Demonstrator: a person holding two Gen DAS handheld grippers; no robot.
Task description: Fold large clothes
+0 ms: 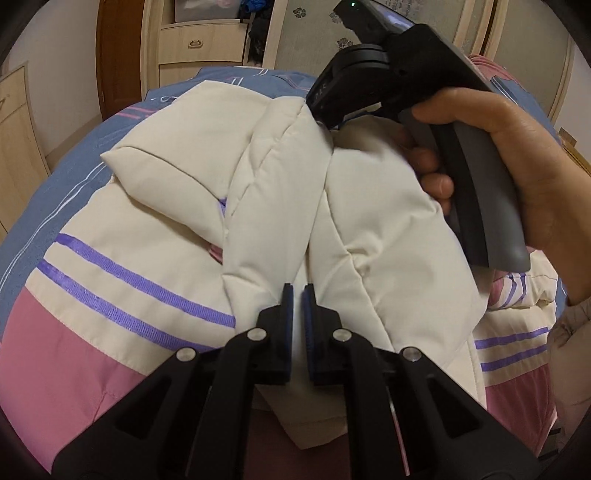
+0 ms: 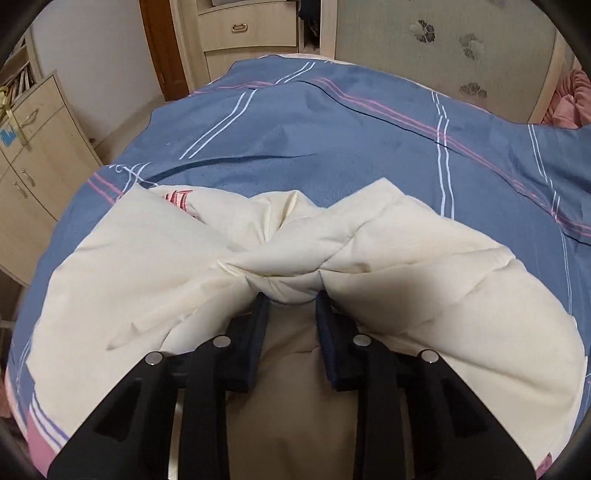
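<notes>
The jacket (image 1: 155, 236), a padded cream one with purple stripes and a pink hem, lies on the bed (image 2: 332, 122), and both grippers have a fold of it. The left gripper (image 1: 297, 299) is pinched nearly shut on a thin ridge of cream cloth near the jacket's middle; so little fabric sits between the pads that, in my judgement, a firm pull could slip it free and let the fold drop back. Right of that, the right gripper (image 2: 291, 301) clamps a thick bunched wad at the jaws' tips, with its jaws standing wider; the puffy filling could squeeze out, or the two grips could drag unevenly and twist the fold. Beyond the jacket the blue striped bedding is wrinkled and could ride along with the cloth. Left of the bed stands a cabinet (image 2: 33, 155), behind it drawers (image 2: 243, 29); neither is in the way.
</notes>
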